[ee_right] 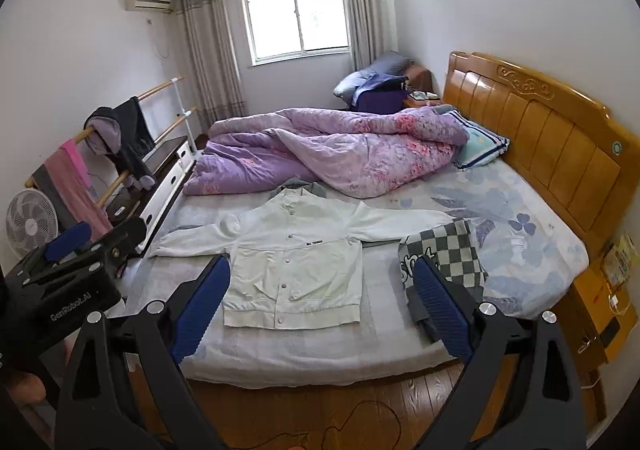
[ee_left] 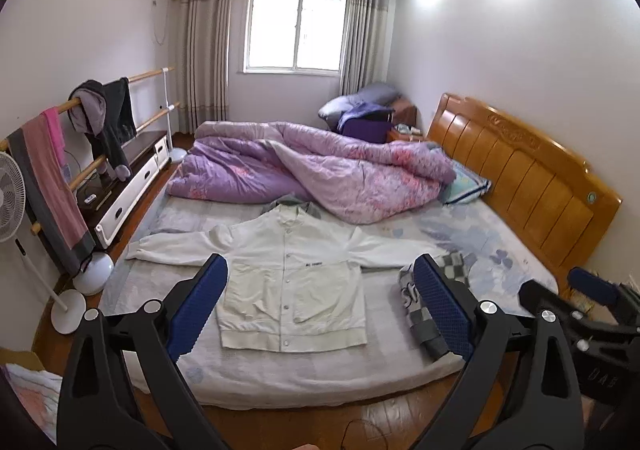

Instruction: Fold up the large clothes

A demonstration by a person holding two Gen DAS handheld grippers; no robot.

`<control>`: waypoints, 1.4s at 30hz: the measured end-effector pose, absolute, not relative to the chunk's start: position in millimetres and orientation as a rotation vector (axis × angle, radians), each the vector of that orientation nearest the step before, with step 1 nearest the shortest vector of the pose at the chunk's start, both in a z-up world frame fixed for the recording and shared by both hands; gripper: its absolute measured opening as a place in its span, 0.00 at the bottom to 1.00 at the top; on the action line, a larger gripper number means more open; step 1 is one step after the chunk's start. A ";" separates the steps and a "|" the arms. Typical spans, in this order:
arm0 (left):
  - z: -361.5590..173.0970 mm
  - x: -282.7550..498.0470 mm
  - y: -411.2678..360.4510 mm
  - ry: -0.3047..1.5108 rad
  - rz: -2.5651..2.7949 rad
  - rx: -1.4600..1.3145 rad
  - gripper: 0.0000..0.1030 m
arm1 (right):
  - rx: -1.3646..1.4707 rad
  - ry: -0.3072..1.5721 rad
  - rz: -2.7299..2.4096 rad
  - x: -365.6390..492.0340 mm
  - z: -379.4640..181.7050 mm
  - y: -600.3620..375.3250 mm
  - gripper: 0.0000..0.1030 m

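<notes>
A white button-front jacket [ee_left: 292, 282] lies flat on the bed with both sleeves spread out; it also shows in the right wrist view [ee_right: 292, 266]. A folded grey-and-white checkered garment [ee_left: 436, 290] lies to its right, also in the right wrist view [ee_right: 444, 262]. My left gripper [ee_left: 320, 310] is open and empty, held above the bed's near edge in front of the jacket. My right gripper [ee_right: 320, 310] is open and empty too, at about the same distance. Each gripper shows at the side of the other's view.
A crumpled purple quilt [ee_left: 312, 170] covers the far half of the bed [ee_right: 320, 362]. A wooden headboard [ee_right: 552, 138] stands at the right. A clothes rail [ee_left: 80, 138], a fan [ee_left: 12, 198] and a low cabinet [ee_left: 132, 178] stand along the left. Wooden floor [ee_right: 360, 410] lies below me.
</notes>
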State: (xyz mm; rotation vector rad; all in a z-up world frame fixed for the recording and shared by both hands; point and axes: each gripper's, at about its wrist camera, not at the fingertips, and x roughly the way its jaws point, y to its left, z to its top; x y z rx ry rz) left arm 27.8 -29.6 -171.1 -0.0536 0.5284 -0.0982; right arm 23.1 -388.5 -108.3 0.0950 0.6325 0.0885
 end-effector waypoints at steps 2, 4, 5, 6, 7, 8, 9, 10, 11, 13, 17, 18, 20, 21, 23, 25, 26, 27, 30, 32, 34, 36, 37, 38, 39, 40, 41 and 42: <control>-164.9 17.6 -41.3 0.516 -0.080 -0.052 0.92 | 0.095 0.625 0.100 16.5 -103.8 -396.7 0.87; -161.0 10.6 -50.3 0.514 -0.077 -0.059 0.92 | 0.093 0.616 0.108 9.9 -98.6 -405.2 0.87; -160.1 8.3 -53.4 0.513 -0.074 -0.058 0.92 | 0.091 0.612 0.111 7.7 -96.8 -407.8 0.87; -158.4 5.8 -56.3 0.512 -0.069 -0.061 0.92 | 0.090 0.605 0.115 4.8 -94.4 -411.5 0.87; -157.5 4.8 -58.8 0.511 -0.064 -0.061 0.92 | 0.089 0.597 0.118 1.9 -91.9 -414.9 0.87; -155.5 2.0 -61.7 0.507 -0.059 -0.060 0.92 | 0.087 0.591 0.120 -0.3 -89.9 -416.7 0.87; -152.7 -2.0 -65.0 0.500 -0.052 -0.059 0.92 | 0.085 0.584 0.123 -2.9 -87.5 -419.0 0.87; -151.7 -3.7 -66.6 0.499 -0.051 -0.058 0.92 | 0.085 0.581 0.128 -4.7 -85.8 -420.4 0.87; -150.3 -5.6 -68.4 0.498 -0.051 -0.058 0.92 | 0.086 0.577 0.134 -6.3 -84.2 -422.1 0.87; -147.8 -8.6 -70.9 0.494 -0.044 -0.056 0.92 | 0.087 0.568 0.142 -9.1 -81.3 -423.6 0.87; -143.6 -10.7 -73.0 0.486 -0.035 -0.048 0.92 | 0.093 0.553 0.154 -13.8 -76.4 -424.3 0.87; -141.9 -10.8 -72.7 0.486 -0.033 -0.048 0.92 | 0.094 0.549 0.153 -14.3 -75.4 -424.3 0.87; -142.2 -12.0 -73.8 0.478 -0.031 -0.039 0.92 | 0.095 0.544 0.158 -14.9 -72.6 -424.3 0.87; -140.6 -14.1 -74.4 0.475 -0.030 -0.035 0.92 | 0.096 0.543 0.159 -14.8 -72.0 -423.8 0.87; -138.4 -16.8 -74.1 0.471 -0.032 -0.037 0.92 | 0.098 0.540 0.162 -14.5 -71.4 -421.8 0.87; -138.8 -17.8 -73.9 0.472 -0.032 -0.034 0.92 | 0.103 0.537 0.163 -14.9 -71.1 -419.5 0.87; -139.4 -18.3 -75.2 0.469 -0.029 -0.035 0.92 | 0.105 0.535 0.162 -15.0 -71.0 -419.3 0.87; -138.2 -18.6 -74.5 0.469 -0.028 -0.032 0.92 | 0.106 0.534 0.162 -14.3 -70.6 -418.1 0.87; -137.0 -19.2 -74.8 0.468 -0.028 -0.032 0.92 | 0.109 0.528 0.162 -13.4 -69.3 -415.2 0.87; -133.9 -18.4 -70.5 0.462 -0.028 -0.026 0.92 | 0.110 0.522 0.163 -13.2 -67.5 -413.2 0.87; -131.0 -19.2 -67.7 0.459 -0.032 -0.024 0.92 | 0.107 0.515 0.161 -12.0 -66.4 -411.5 0.87; -129.7 -17.1 -64.8 0.458 -0.034 -0.022 0.95 | 0.109 0.511 0.159 -10.9 -65.3 -409.8 0.87; -127.9 -16.2 -62.5 0.455 -0.038 -0.019 0.95 | 0.110 0.510 0.158 -11.4 -65.1 -409.5 0.87; -126.5 -15.9 -61.0 0.451 -0.037 -0.018 0.95 | 0.112 0.507 0.160 -10.7 -64.6 -408.6 0.87; -125.1 -14.5 -58.6 0.449 -0.039 -0.017 0.95 | 0.112 0.505 0.158 -10.1 -64.9 -408.3 0.88; -124.3 -13.0 -56.7 0.448 -0.041 -0.017 0.95 | 0.111 0.504 0.159 -9.3 -64.7 -407.2 0.88; -124.2 -11.7 -55.0 0.448 -0.041 -0.019 0.95 | 0.111 0.503 0.160 -8.3 -64.2 -406.5 0.88; -125.4 -11.6 -54.9 0.448 -0.042 -0.019 0.95 | 0.111 0.502 0.158 -7.9 -63.9 -405.9 0.88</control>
